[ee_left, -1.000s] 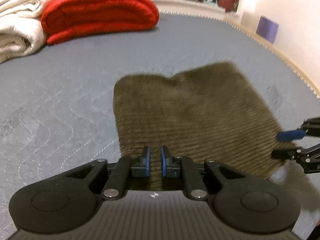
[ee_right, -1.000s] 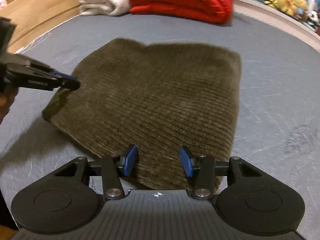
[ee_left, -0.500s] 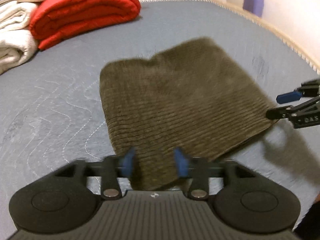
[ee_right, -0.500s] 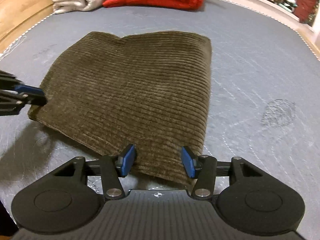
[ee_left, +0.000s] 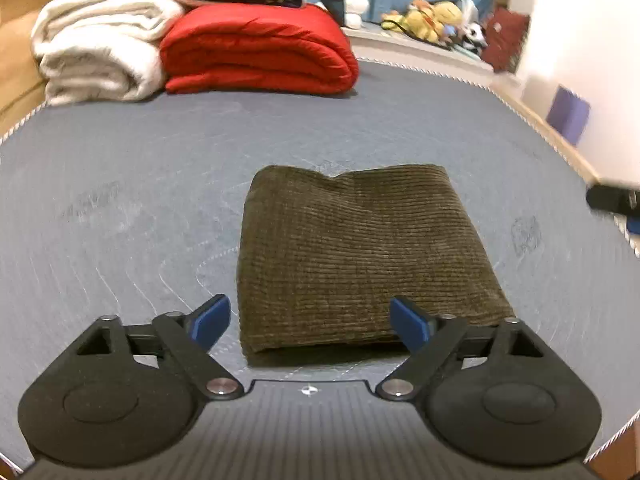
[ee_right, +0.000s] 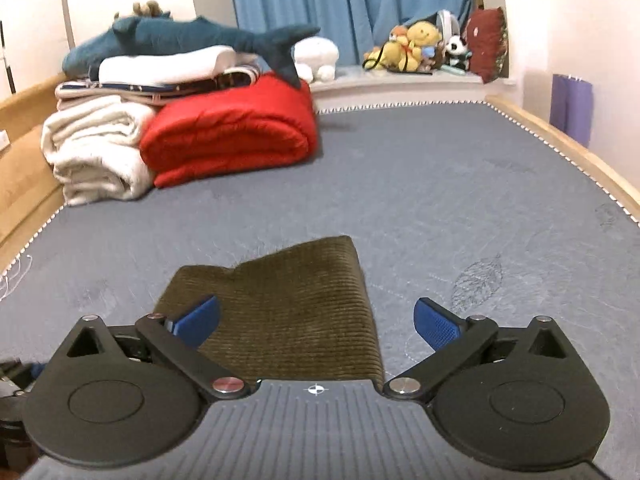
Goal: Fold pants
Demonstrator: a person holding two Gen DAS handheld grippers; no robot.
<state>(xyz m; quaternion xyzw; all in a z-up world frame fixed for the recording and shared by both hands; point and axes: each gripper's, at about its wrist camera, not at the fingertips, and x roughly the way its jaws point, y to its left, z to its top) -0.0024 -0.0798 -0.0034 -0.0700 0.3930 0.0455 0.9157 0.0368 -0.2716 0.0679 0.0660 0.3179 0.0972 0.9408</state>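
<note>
Pants (ee_left: 352, 256) folded into a compact block on the bed (ee_left: 120, 184), near both tools. Left gripper (ee_left: 310, 320) spread wide, holding nothing; right gripper (ee_right: 316, 320) likewise wide and empty. Folding apparently complete; at most, smoothing the dented far edge.

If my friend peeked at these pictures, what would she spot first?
Probably the bright red blanket, rolled up at the far end of the grey mattress, with a blue toy shark lying on the stack behind it. Then the folded brown pants in the middle, just ahead of the open left gripper and right gripper.
</note>
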